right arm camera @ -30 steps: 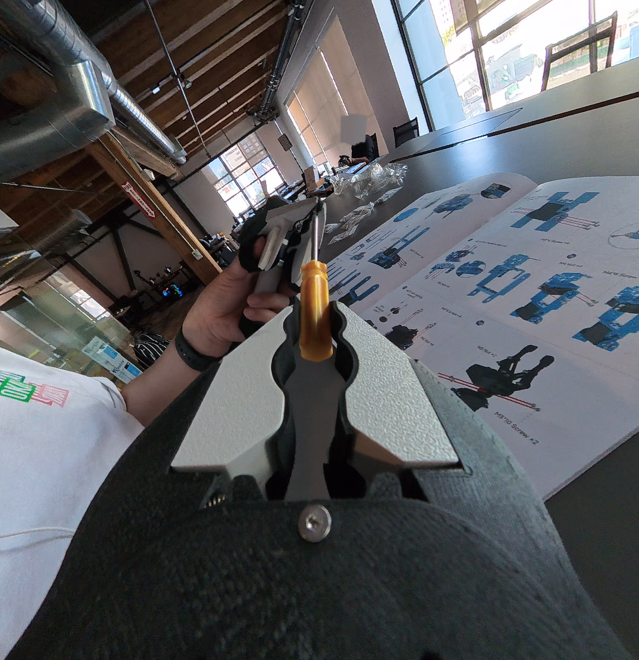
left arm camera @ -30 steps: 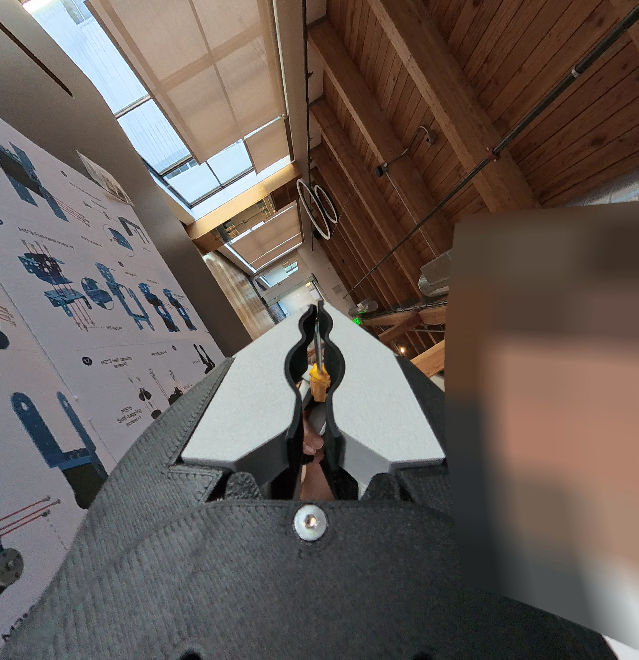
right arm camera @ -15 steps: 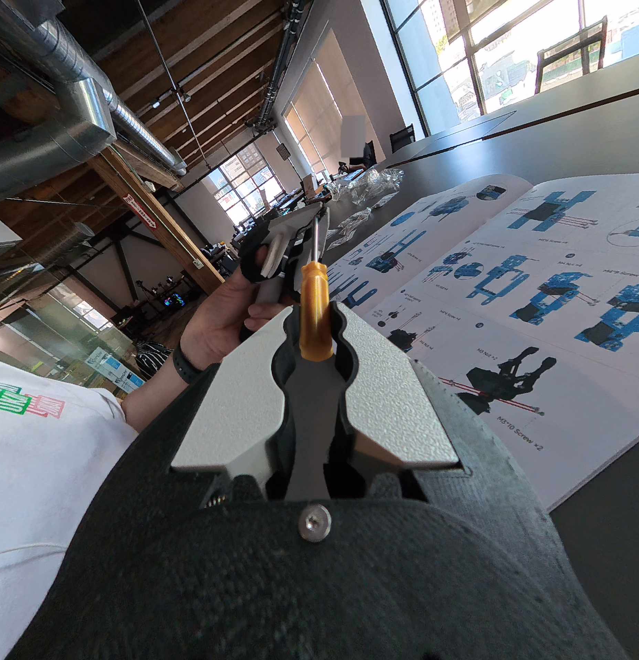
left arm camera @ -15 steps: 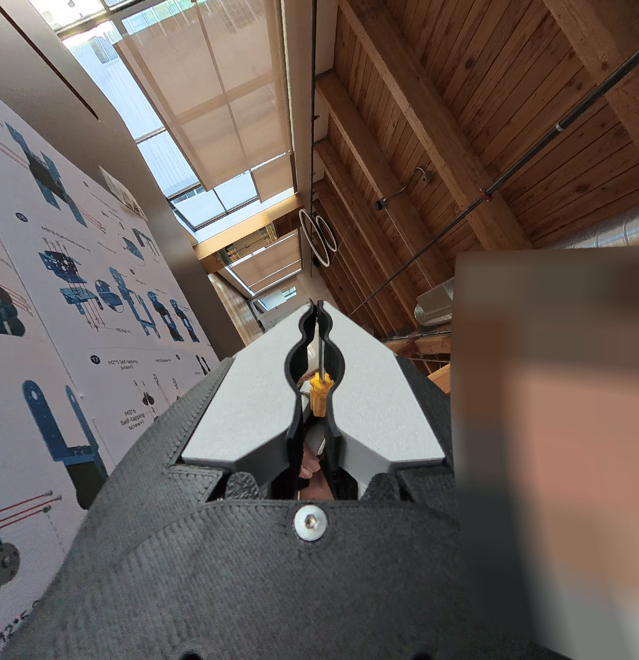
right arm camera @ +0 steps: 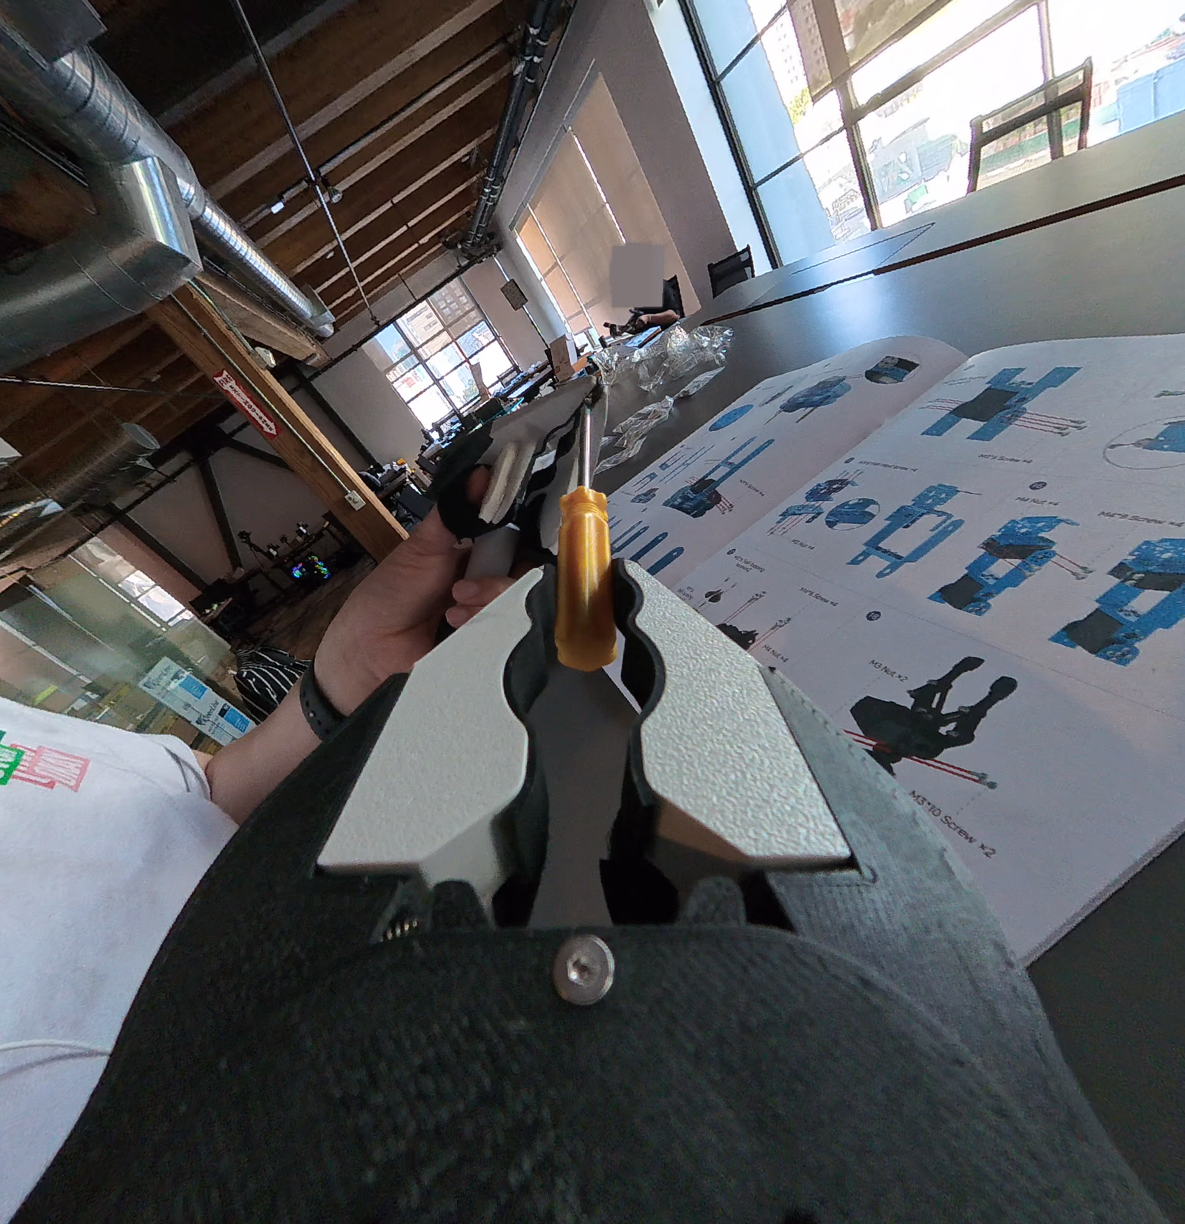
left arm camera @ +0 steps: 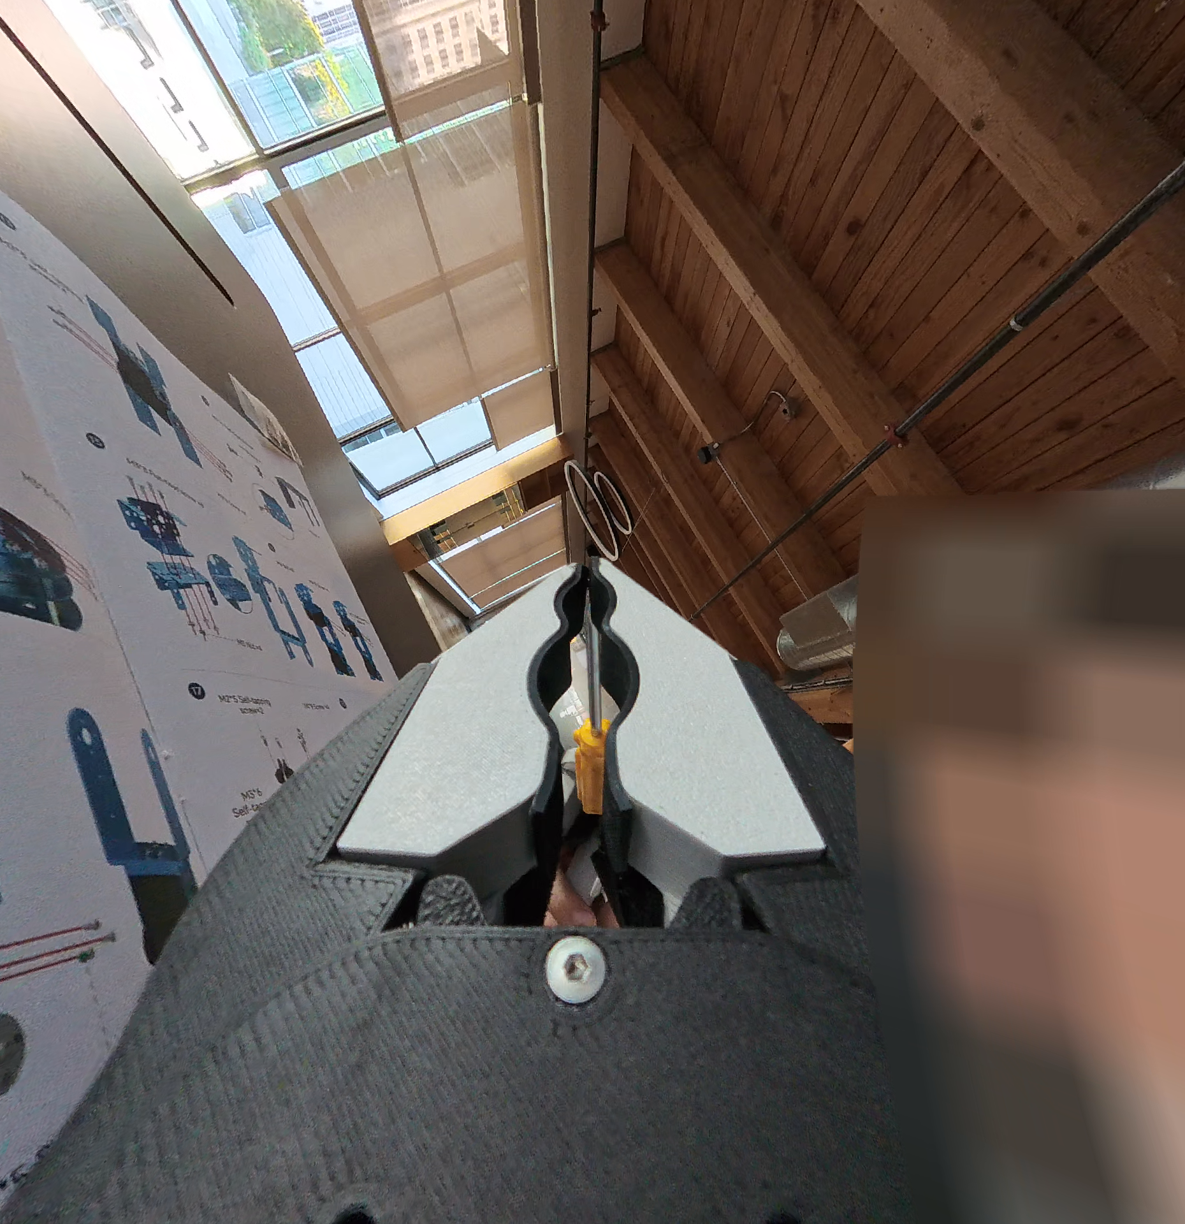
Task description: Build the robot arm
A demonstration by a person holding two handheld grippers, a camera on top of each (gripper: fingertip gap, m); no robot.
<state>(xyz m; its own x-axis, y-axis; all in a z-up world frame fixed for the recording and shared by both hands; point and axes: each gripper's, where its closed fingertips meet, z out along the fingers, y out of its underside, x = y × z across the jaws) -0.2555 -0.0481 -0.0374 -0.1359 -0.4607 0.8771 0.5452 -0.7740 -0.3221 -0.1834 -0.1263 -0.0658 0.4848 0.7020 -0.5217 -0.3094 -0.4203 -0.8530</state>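
Note:
A small screwdriver with an orange handle (right arm camera: 586, 596) and a thin metal shaft (right arm camera: 583, 444) is held in the air between both grippers. My right gripper (right arm camera: 583, 573) is shut on the handle. My left gripper (left arm camera: 589, 573) is shut on the end of the shaft (left arm camera: 595, 662), and the orange handle (left arm camera: 588, 768) shows behind its jaws. In the right wrist view the left gripper (right arm camera: 593, 397) points toward me, held by a hand (right arm camera: 391, 609) with a black wristband.
An open instruction booklet (right arm camera: 973, 530) with blue drawings lies on the dark table (right arm camera: 1040, 265); it also shows in the left wrist view (left arm camera: 146, 596). Clear plastic bags (right arm camera: 662, 357) lie beyond it. A white-shirted torso (right arm camera: 79, 894) is at left. The gap from one gripper's tips to the other's is roughly 12 centimetres.
Both grippers keep hold of the screwdriver. The left wrist view has tilted to show more window and table, and the left gripper has shifted slightly right in the right wrist view.

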